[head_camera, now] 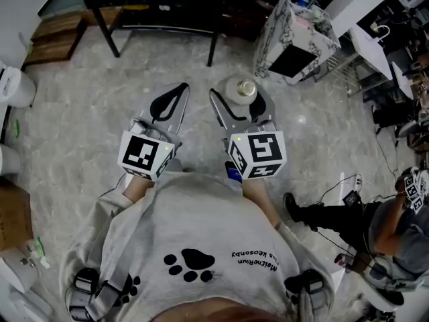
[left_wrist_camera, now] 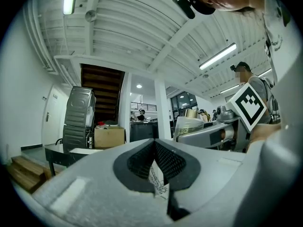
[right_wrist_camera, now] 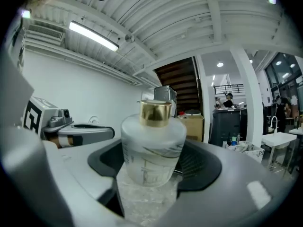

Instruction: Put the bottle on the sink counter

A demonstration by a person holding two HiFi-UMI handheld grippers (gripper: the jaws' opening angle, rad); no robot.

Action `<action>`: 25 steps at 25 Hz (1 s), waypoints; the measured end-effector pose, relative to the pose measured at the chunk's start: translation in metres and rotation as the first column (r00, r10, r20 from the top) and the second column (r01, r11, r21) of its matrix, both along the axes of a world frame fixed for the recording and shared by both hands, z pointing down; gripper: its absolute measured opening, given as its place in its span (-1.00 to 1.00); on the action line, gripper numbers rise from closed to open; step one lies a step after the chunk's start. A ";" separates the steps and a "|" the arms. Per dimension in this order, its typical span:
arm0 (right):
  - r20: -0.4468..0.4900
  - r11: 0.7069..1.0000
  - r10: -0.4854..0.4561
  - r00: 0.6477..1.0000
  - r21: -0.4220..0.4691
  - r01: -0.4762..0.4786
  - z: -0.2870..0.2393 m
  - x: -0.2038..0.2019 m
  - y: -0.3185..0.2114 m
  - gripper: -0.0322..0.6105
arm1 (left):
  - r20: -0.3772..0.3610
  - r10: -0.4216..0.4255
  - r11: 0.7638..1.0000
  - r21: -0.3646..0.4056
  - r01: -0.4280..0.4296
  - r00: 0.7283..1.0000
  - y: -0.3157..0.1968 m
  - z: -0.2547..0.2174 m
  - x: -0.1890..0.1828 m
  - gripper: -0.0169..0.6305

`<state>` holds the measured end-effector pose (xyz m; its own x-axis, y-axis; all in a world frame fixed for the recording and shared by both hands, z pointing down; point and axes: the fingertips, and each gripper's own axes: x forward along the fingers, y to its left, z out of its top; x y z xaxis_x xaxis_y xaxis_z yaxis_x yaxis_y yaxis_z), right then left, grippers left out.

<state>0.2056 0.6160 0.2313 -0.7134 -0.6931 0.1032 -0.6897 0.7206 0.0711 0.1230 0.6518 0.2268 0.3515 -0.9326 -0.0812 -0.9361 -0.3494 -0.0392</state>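
My right tongs [head_camera: 242, 106] pinch the bottle [right_wrist_camera: 152, 145] mid-frame, left tongs [left_wrist_camera: 155, 157] pressed together; smooth glass may slip, smashing on the floor [head_camera: 80, 113].

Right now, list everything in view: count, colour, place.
bottle: 1, frosted, gold cap, gripped and held in the air, centre
table: 1, black, far ahead
cabinet: 1, white marble pattern, ahead right
wooden steps: 1 set, brown, ahead left
floor: grey marbled, underneath
bystander: 1, dark trousers, right edge
left claw: 1, grey, jaws together, empty
right claw: 1, grey, closed on the bottle
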 end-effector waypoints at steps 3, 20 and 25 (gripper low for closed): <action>0.014 1.000 -0.007 1.000 -0.017 0.007 0.000 -0.001 -0.003 0.16 | -0.001 -0.009 1.000 -0.006 0.009 1.000 -0.001 0.000 -0.003 -0.94; 0.014 0.998 0.025 1.000 -0.050 -0.025 0.017 -0.020 -0.096 0.16 | -0.024 0.009 1.000 -0.011 -0.010 1.000 -0.100 0.012 -0.032 -0.94; 0.016 0.999 0.027 1.000 -0.042 -0.026 0.012 -0.043 -0.145 0.16 | -0.021 0.026 1.000 0.002 -0.026 0.999 -0.154 0.003 -0.052 -0.94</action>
